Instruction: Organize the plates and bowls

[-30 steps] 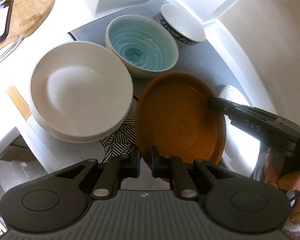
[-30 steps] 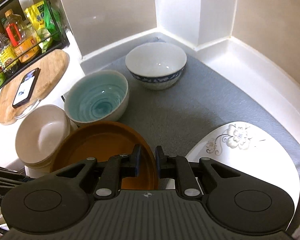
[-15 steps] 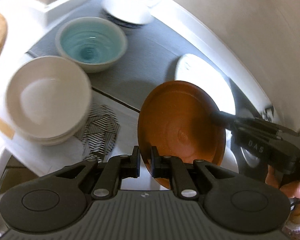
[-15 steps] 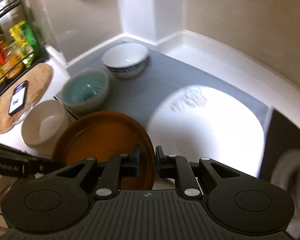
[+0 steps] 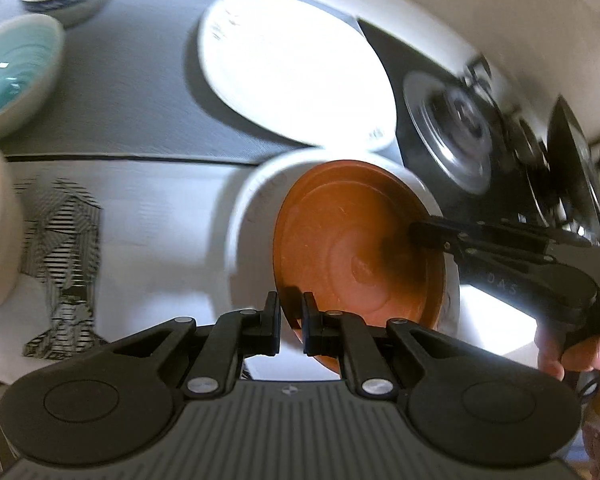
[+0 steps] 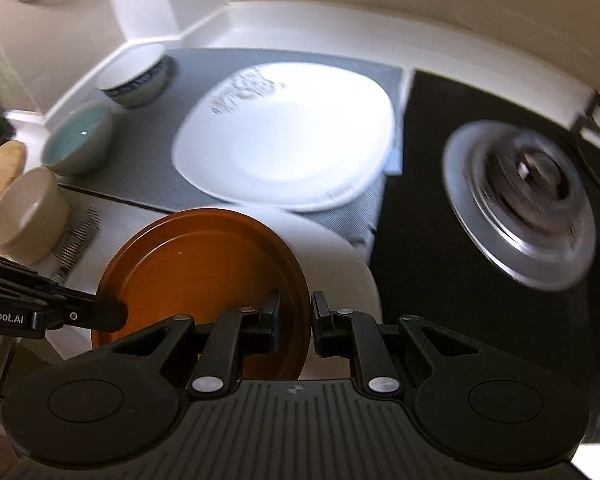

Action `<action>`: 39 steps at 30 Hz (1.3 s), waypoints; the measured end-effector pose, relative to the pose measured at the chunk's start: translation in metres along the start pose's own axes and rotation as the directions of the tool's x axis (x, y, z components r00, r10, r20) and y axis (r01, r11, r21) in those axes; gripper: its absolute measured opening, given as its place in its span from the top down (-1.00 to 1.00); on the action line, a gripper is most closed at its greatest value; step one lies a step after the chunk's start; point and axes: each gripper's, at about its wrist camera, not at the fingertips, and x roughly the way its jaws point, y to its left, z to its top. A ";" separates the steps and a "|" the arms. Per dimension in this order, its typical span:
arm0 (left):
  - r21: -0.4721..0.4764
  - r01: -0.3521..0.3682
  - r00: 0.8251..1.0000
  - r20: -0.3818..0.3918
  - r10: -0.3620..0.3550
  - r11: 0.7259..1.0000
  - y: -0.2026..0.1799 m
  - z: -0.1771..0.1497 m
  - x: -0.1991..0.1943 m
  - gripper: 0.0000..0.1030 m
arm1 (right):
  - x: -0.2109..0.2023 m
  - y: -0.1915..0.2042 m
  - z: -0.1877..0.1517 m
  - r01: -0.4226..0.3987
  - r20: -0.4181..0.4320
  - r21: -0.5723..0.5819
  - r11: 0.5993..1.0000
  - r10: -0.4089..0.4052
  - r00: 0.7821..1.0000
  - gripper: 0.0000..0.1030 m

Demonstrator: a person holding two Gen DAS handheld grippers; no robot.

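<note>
Both grippers hold a brown plate (image 5: 356,248) by opposite rims. My left gripper (image 5: 291,322) is shut on its near edge; my right gripper (image 6: 292,322) is shut on the other edge, and the plate (image 6: 196,276) shows there too. The brown plate hangs just over a white round plate (image 5: 252,216), also in the right wrist view (image 6: 340,264). A white square flowered plate (image 6: 284,140) lies on the grey mat behind. A teal bowl (image 6: 78,144), a blue-patterned white bowl (image 6: 134,78) and stacked cream bowls (image 6: 28,216) stand to the left.
A black gas hob with a silver burner (image 6: 520,196) lies to the right. The grey mat (image 5: 120,92) covers the counter corner, with walls behind. A black-and-white patterned cloth (image 5: 64,256) lies by the cream bowls.
Both grippers have carried the brown plate to the right, away from the bowls. It now hangs over the white round plate beside the hob.
</note>
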 end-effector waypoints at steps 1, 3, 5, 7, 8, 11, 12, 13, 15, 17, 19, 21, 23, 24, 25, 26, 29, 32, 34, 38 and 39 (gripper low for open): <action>0.008 0.006 1.000 -0.015 -0.006 1.000 -0.003 0.002 0.005 0.79 | 0.001 -0.003 -0.003 0.009 -0.003 0.010 1.000 -0.009 1.000 0.67; 0.017 0.010 0.999 -0.036 -0.009 1.000 -0.005 0.003 0.013 0.79 | 0.005 -0.009 -0.008 0.016 -0.013 0.029 0.999 -0.016 1.000 0.61; 0.026 0.019 0.999 -0.036 -0.018 1.000 -0.009 0.006 0.017 0.78 | 0.008 -0.011 -0.010 0.011 -0.021 0.038 0.999 -0.010 1.000 0.51; 0.031 0.008 1.000 -0.011 -0.008 0.999 -0.011 0.006 0.014 0.68 | 0.007 -0.012 -0.009 -0.003 -0.009 0.044 0.999 0.003 1.000 0.33; 0.034 0.004 1.000 0.002 -0.004 0.999 -0.009 0.005 0.008 0.38 | 0.003 -0.014 -0.007 -0.016 0.009 0.050 0.999 0.016 1.000 0.24; 0.016 -0.017 0.998 0.064 0.015 1.000 -0.005 0.008 -0.007 -0.15 | -0.008 -0.021 0.005 -0.050 0.071 0.071 0.996 0.045 0.996 -0.03; 0.017 -0.021 0.996 0.083 0.019 1.000 -0.005 0.010 -0.011 -0.19 | -0.011 -0.024 0.011 -0.062 0.088 0.078 0.995 0.055 0.995 -0.05; 0.018 -0.019 0.995 0.100 0.017 1.000 -0.005 0.013 -0.015 -0.27 | -0.012 -0.028 0.017 -0.071 0.106 0.085 0.994 0.062 0.992 -0.06; -0.009 -0.015 0.991 0.134 0.016 1.000 -0.001 0.018 -0.022 -0.56 | -0.009 -0.036 0.031 -0.085 0.129 0.105 0.991 0.071 0.989 -0.06; -0.053 -0.029 0.984 0.175 0.038 0.998 0.003 0.028 -0.026 -0.67 | 0.001 -0.045 0.046 -0.113 0.134 0.135 0.984 0.095 0.986 -0.06; -0.102 -0.029 0.979 0.196 0.048 0.994 0.008 0.040 -0.024 -0.67 | 0.019 -0.053 0.058 -0.143 0.109 0.166 0.976 0.126 0.986 0.01; -0.145 -0.042 0.976 0.204 0.071 0.988 0.012 0.052 -0.017 -0.63 | 0.036 -0.057 0.067 -0.167 0.067 0.194 0.967 0.157 0.985 0.17; -0.186 -0.051 0.977 0.194 0.087 0.981 0.015 0.063 -0.009 -0.49 | 0.050 -0.059 0.073 -0.180 0.028 0.218 0.959 0.179 0.984 0.25; -0.194 -0.046 0.979 0.188 0.083 0.980 0.017 0.066 -0.006 -0.44 | 0.055 -0.059 0.075 -0.182 0.013 0.220 0.958 0.184 0.983 0.26; -0.209 -0.053 0.981 0.173 0.090 0.977 0.018 0.070 -0.001 -0.32 | 0.059 -0.059 0.076 -0.168 -0.002 0.217 0.962 0.172 0.985 0.27; -0.225 -0.060 0.982 0.160 0.097 0.973 0.020 0.074 0.004 -0.15 | 0.062 -0.059 0.076 -0.160 -0.012 0.214 0.964 0.167 0.986 0.28; -0.254 -0.057 0.986 0.136 0.094 0.966 0.028 0.079 0.014 0.34 | 0.069 -0.059 0.077 -0.157 -0.031 0.209 0.965 0.167 0.985 0.37; -0.262 -0.040 0.987 0.141 0.079 0.964 0.034 0.084 0.019 0.48 | 0.074 -0.061 0.080 -0.161 -0.035 0.212 0.964 0.172 0.984 0.39; -0.258 -0.060 0.985 0.143 0.099 0.964 0.033 0.088 0.023 0.48 | 0.076 -0.061 0.081 -0.161 -0.036 0.209 0.965 0.172 0.984 0.39; -0.264 -0.068 0.985 0.134 0.106 0.962 0.036 0.095 0.028 0.48 | 0.083 -0.061 0.086 -0.173 -0.035 0.208 0.963 0.184 0.982 0.39; -0.265 -0.069 0.986 0.128 0.106 0.962 0.036 0.096 0.028 0.48 | 0.085 -0.061 0.087 -0.175 -0.035 0.212 0.962 0.187 0.982 0.39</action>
